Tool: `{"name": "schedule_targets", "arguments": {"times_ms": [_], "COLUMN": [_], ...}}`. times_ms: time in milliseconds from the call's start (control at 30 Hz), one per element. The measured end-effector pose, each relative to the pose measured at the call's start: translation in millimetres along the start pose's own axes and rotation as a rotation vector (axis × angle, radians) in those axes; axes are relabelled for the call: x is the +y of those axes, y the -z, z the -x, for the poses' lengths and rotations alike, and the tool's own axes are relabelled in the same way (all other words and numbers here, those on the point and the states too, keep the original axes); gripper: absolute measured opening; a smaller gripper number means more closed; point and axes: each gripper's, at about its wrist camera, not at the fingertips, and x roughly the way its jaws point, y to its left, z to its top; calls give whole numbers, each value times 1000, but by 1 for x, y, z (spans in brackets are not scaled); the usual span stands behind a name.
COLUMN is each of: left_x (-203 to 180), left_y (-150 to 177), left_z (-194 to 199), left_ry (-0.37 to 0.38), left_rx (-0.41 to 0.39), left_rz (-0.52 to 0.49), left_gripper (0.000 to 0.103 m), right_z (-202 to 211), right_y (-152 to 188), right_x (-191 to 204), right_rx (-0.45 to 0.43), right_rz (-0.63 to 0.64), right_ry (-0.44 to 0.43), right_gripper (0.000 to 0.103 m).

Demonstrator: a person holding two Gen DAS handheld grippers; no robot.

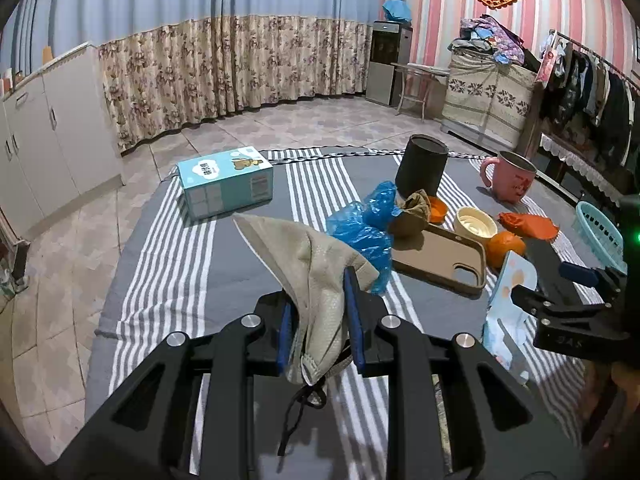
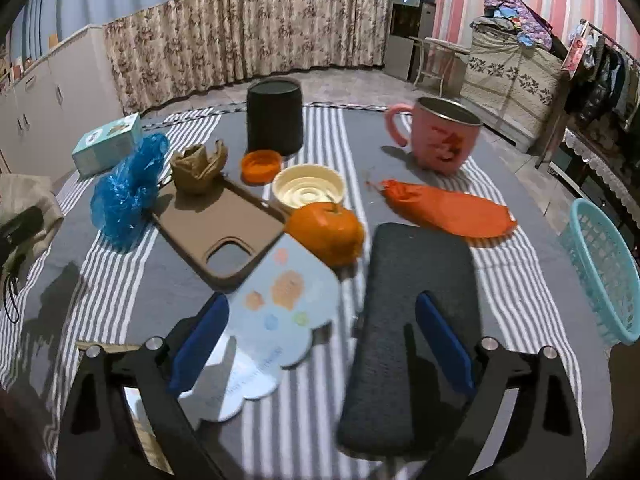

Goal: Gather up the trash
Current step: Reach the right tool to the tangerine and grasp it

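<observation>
My left gripper (image 1: 318,292) is shut on a used beige face mask (image 1: 308,272), held above the striped cloth; its black ear loop dangles below. My right gripper (image 2: 320,316) is open; a pale blue cloud-shaped paper card (image 2: 276,320) leans against its left finger, also visible in the left wrist view (image 1: 510,304). A crumpled blue plastic bag (image 2: 124,196), a brown paper wad (image 2: 198,166), an orange wrapper (image 2: 444,210) and an orange lid (image 2: 260,166) lie on the table.
A black cup (image 2: 274,116), pink mug (image 2: 442,136), cream bowl (image 2: 308,190), tangerine (image 2: 326,232), brown phone case (image 2: 220,228), dark grey pad (image 2: 408,320) and tissue box (image 1: 226,180) sit on the cloth. A teal basket (image 2: 604,276) stands at the right edge.
</observation>
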Motion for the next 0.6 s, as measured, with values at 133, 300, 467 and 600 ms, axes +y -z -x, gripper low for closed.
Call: {"name": "schedule_targets", "arguments": {"times_ms": [133, 300, 467, 600], "left_x": [10, 7, 3, 3], "left_y": [1, 2, 4, 3], "left_z": [-4, -9, -12, -11], "left_ry": [6, 6, 0, 0], "left_rx": [4, 12, 18, 18], "left_rz": [18, 20, 16, 20], "left_gripper": [22, 22, 22, 22], "right_z": [-10, -19, -24, -18], "right_y": [-2, -7, -13, -12], "right_x": [6, 12, 15, 19], "right_rx": [37, 60, 83, 51], "right_rz": [-9, -1, -1, 23], "right_ry": [-7, 38, 9, 13], "right_gripper": [86, 85, 59, 51]}}
